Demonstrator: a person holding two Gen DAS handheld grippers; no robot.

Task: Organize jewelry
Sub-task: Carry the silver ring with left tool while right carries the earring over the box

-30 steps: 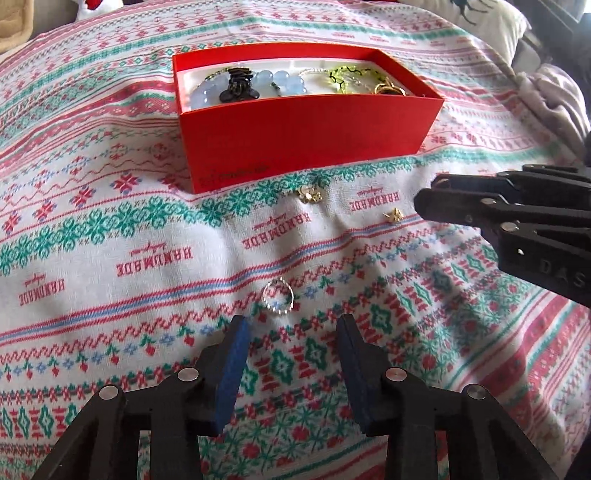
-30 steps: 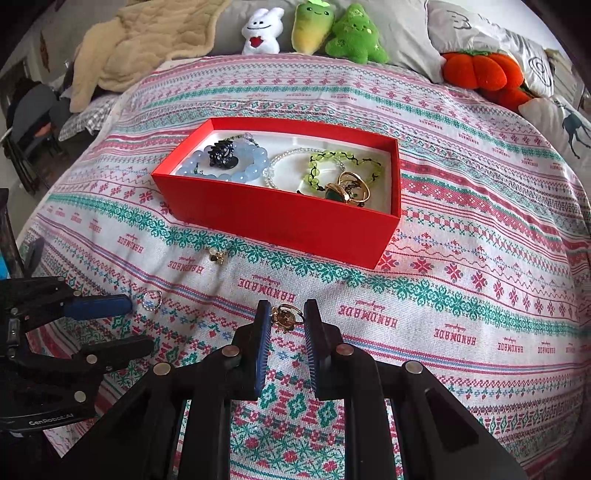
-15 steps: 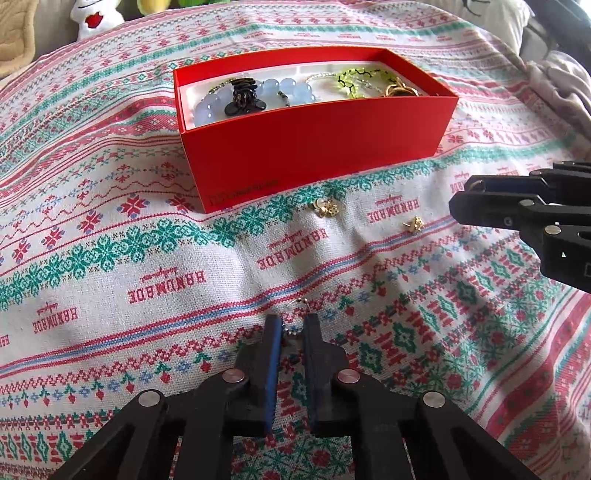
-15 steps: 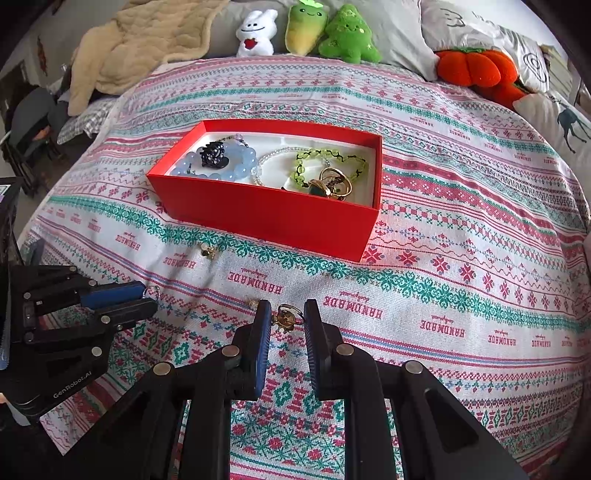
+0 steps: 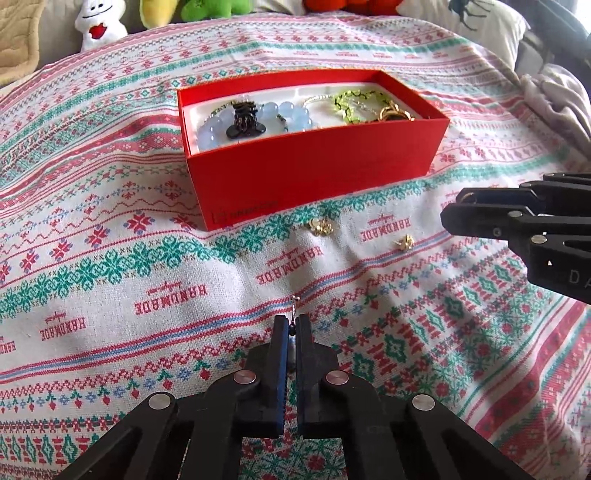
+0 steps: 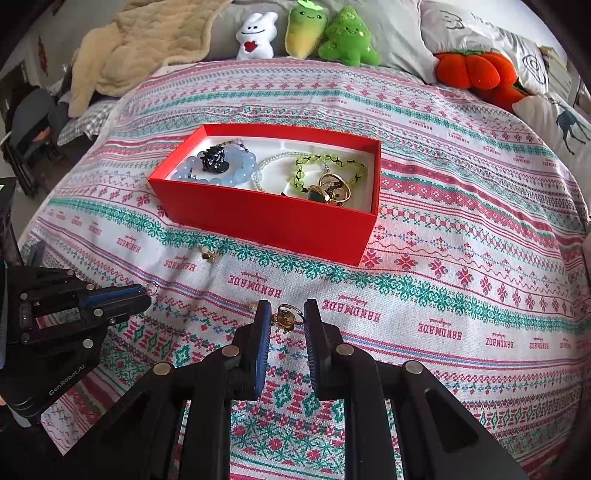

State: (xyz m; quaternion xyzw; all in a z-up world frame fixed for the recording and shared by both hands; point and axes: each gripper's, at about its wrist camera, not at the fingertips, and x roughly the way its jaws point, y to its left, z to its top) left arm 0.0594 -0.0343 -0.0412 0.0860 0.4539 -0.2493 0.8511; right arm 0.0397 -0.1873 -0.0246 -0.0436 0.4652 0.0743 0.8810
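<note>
An open red box [image 5: 314, 177] [image 6: 266, 218] sits on the patterned bedspread and holds a blue bead bracelet [image 6: 236, 170], a black hair claw [image 5: 244, 120], a green bracelet [image 6: 317, 162] and gold rings [image 6: 334, 188]. My left gripper [image 5: 291, 323] [image 6: 147, 292] is closing tight on a small silver ring [image 5: 294, 304] that pokes out past its tips. In front of the box, my right gripper [image 6: 286, 310] [image 5: 448, 212] is shut on a gold ring-shaped piece [image 6: 286, 317]. Two small gold earrings [image 5: 320, 226] [image 5: 404, 242] lie loose on the cloth between the grippers and the box.
Plush toys [image 6: 308, 31] and an orange pumpkin cushion [image 6: 476, 72] line the head of the bed. A beige blanket [image 6: 144, 48] is heaped at the back left. The bed drops off at the left edge, where a chair [image 6: 29, 125] stands.
My left jaws have closed on the silver ring that lay open on the cloth before them. The right gripper has kept its grip on the gold piece.
</note>
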